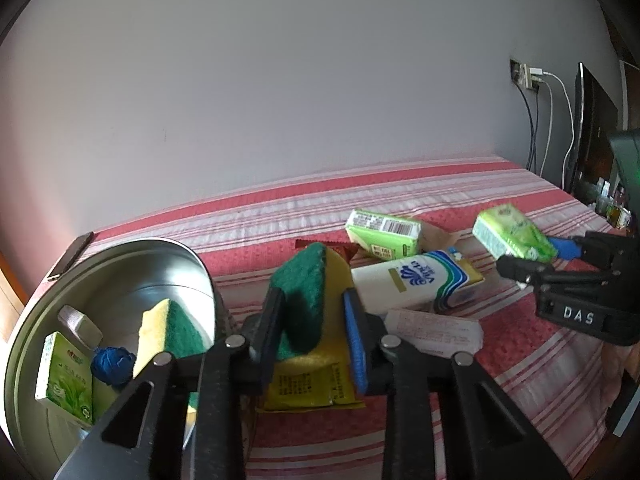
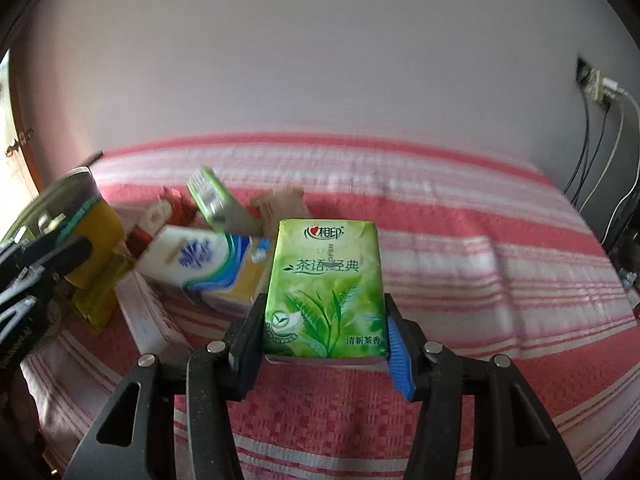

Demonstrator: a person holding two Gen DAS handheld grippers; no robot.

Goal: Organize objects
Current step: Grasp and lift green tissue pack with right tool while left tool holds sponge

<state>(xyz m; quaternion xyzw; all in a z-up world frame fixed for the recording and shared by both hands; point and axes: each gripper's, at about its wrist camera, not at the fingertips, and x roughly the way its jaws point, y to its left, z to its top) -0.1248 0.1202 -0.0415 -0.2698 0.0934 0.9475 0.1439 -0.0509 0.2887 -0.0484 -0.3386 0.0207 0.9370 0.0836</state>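
Observation:
My left gripper (image 1: 312, 320) is shut on a yellow sponge with a green scouring pad (image 1: 308, 300), held above the striped cloth beside a metal bowl (image 1: 132, 264). The bowl holds another sponge (image 1: 168, 332), a green tissue pack (image 1: 64, 376), a blue ball (image 1: 112, 364) and a small white item (image 1: 78, 322). My right gripper (image 2: 326, 340) is shut on a green tea tissue pack (image 2: 324, 288), also seen in the left wrist view (image 1: 512, 232). On the cloth lie a white-blue tissue pack (image 1: 416, 280), a second green pack (image 1: 384, 232) and a yellow packet (image 1: 312, 388).
The surface is covered by a red and white striped cloth (image 2: 480, 264) against a grey wall. A white paper slip (image 1: 436, 330) lies near the packs. A wall socket with cables (image 1: 528, 76) and a dark screen (image 1: 592, 128) stand at the right. A dark flat object (image 1: 72, 256) lies behind the bowl.

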